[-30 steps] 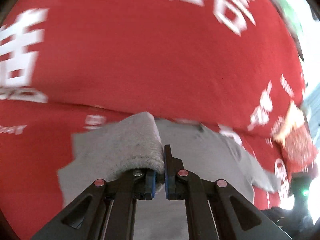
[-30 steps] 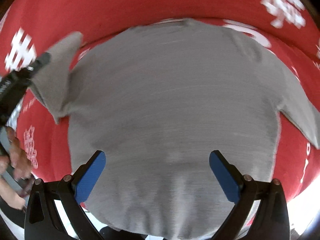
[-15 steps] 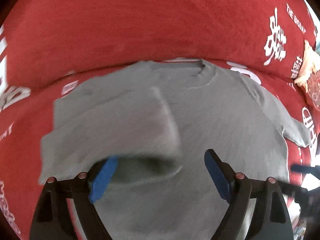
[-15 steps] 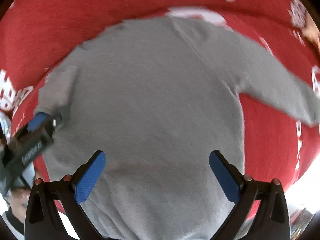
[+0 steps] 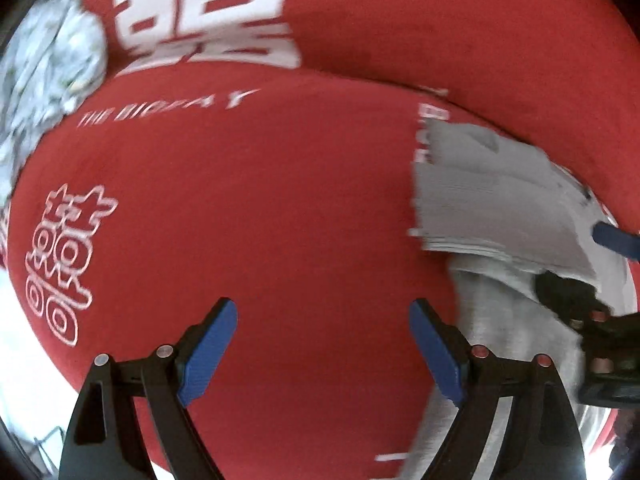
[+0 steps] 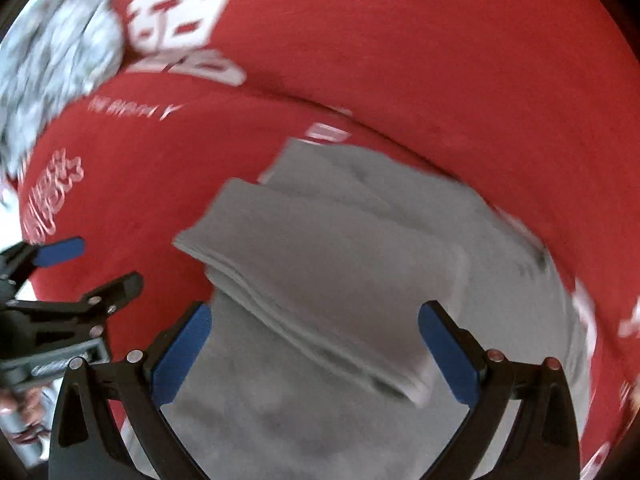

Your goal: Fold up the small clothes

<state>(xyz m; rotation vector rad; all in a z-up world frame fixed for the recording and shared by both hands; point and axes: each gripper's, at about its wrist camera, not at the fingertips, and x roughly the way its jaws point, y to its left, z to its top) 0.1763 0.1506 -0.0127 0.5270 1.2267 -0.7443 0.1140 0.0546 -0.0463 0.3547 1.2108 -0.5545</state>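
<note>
The grey shirt (image 6: pixel 320 280) lies on the red cloth (image 6: pixel 400 60) that covers the surface — whether a bench or a bed is underneath I cannot tell. One side of it is doubled over the body, so a thick layered edge runs across the middle of the right wrist view; judged from that, the first side fold is made and the other side is not yet done.

The right hand-held gripper (image 6: pixel 316 354) hangs over the shirt with its jaws wide and nothing between the pads; it looks placed to reach the far side of the garment next. The left hand-held gripper (image 5: pixel 324 354) is also wide and empty, over bare red cloth with the shirt (image 5: pixel 500 200) off to its right — probably parked clear so the folded layers are not disturbed.

The right view shows the fold itself, head on, and the left tool low at its left edge with a bit of the person's hand (image 6: pixel 24 408) on the handle. The left view shows instead the shirt's outer edge from the side, the white lettering (image 5: pixel 60 260) on the cloth, and a pale patterned fabric (image 5: pixel 48 60) at the top left, too blurred to name.
</note>
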